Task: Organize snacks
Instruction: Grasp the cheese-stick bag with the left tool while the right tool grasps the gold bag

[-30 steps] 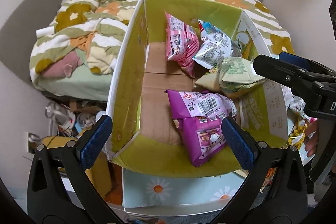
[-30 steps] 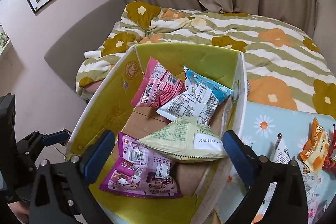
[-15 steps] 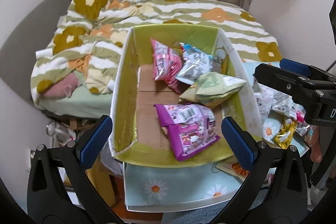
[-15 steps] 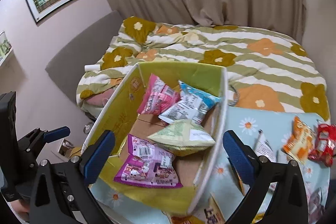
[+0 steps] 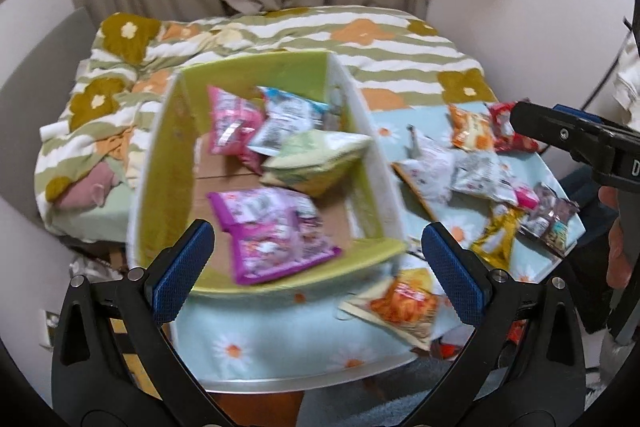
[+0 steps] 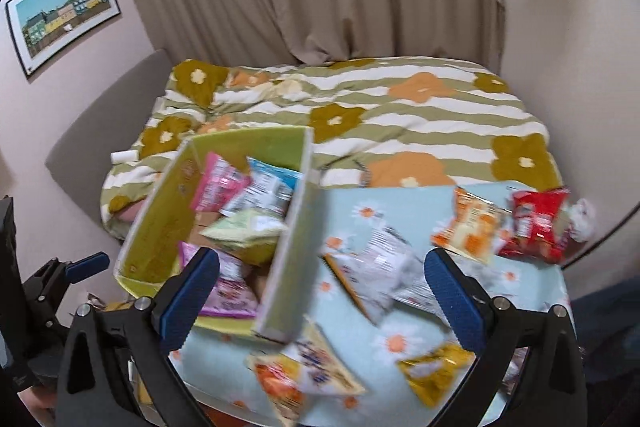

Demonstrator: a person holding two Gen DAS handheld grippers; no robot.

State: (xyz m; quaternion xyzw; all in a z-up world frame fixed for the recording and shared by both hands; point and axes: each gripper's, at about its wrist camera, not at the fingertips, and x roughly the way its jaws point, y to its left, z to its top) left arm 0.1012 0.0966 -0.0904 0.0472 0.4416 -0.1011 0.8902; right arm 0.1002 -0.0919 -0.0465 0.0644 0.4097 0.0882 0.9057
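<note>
Soft indoor light (motion blur throughout)

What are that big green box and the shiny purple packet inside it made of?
The box looks like cardboard: bare brown flaps form its floor, and the green walls seem to be a printed matte coating. The purple packet appears to be glossy plastic film, crinkled and catching light, though motion blur hides detail.

Yellow-green box (image 5: 160,163), purple packet (image 5: 272,235), daisy-print pale blue tablecloth (image 5: 280,339), flowered striped quilt (image 6: 400,115).

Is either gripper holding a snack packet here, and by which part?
Nothing is held. The left gripper and right gripper are both open and empty above the table.
</note>
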